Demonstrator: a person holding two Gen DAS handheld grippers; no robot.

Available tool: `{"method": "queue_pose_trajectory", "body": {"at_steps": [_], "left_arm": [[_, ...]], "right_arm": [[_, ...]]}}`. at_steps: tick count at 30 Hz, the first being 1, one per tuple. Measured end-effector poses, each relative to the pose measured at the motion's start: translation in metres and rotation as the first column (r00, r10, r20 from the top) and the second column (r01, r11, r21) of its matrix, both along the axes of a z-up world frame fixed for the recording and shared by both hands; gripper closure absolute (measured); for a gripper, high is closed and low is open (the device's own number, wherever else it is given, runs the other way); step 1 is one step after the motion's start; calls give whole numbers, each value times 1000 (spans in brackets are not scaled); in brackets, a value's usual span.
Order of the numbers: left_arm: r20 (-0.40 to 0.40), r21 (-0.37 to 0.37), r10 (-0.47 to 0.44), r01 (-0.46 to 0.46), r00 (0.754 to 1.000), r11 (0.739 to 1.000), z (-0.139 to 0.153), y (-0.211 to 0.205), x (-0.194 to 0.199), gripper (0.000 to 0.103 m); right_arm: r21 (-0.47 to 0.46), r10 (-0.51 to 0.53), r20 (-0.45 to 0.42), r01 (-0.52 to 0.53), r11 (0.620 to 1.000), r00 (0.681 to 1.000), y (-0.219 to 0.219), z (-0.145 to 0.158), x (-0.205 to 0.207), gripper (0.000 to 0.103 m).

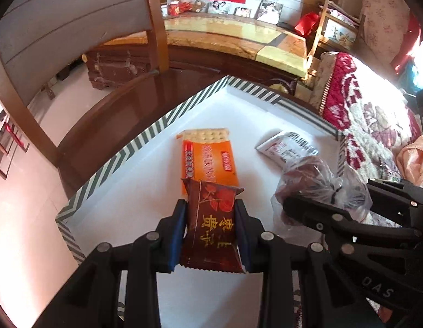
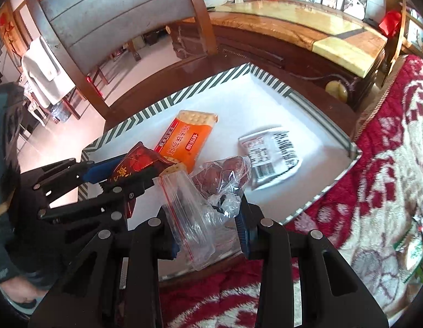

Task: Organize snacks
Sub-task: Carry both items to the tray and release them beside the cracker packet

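**Both grippers loaded over the striped-edged tray**

Your left gripper [image 1: 211,213] is clamped on a dark red snack packet [image 1: 211,224], one blue pad pressing each long side, with the packet's crimped end sticking out past the fingertips. It hangs over the near part of the white tray [image 1: 107,186], just short of the orange cracker pack [image 1: 208,158], and overlaps that pack's near end in the left wrist view.

Your right gripper [image 2: 208,213] is closed on a clear zip bag [image 2: 189,218] holding dark reddish snacks. The bag's bunched plastic is caught between the pads, and its red-lined zip end hangs down in front of the fingers. It sits over the tray's near edge, on the side towards the red and cream quilt [image 2: 375,191].

The cracker pack lies flat on the tray, its open end showing pale crackers and pointing at the far corner. A white sachet [image 2: 268,155] printed with a barcode lies flat near the tray's quilt-side edge, well apart from the cracker pack.

The two grippers are close together, with the left one's fingers just beside the zip bag in the right wrist view. The tray rests on a dark wooden table [image 1: 134,95].
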State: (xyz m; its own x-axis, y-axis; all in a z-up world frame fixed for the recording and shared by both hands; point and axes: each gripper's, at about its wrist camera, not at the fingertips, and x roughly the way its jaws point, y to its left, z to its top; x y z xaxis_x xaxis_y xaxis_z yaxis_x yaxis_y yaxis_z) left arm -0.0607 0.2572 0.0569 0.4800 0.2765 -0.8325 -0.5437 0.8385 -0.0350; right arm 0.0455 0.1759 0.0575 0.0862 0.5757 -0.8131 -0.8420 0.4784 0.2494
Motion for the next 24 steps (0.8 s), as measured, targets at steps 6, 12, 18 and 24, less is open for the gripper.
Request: {"method": "queue_pose_trajectory", "body": {"at_steps": [6, 12, 18, 24], "left_arm": [[-34, 2, 27, -27, 999, 1000, -7, 6, 1, 67], [-39, 5, 51, -51, 998, 999, -9, 8, 1, 63], [-39, -11, 97, -97, 995, 995, -10, 15, -5, 32], [-10, -12, 96, -96, 995, 995, -7, 15, -7, 22]], "right_arm": [[-19, -4, -43, 3, 1000, 999, 17, -17, 9, 71], [-28, -7, -70, 5, 1000, 998, 18, -27, 10, 70], [-53, -24, -67, 21, 998, 997, 17, -24, 9, 70], [-9, -45, -70, 44, 999, 997, 3, -14, 11, 65]]}}
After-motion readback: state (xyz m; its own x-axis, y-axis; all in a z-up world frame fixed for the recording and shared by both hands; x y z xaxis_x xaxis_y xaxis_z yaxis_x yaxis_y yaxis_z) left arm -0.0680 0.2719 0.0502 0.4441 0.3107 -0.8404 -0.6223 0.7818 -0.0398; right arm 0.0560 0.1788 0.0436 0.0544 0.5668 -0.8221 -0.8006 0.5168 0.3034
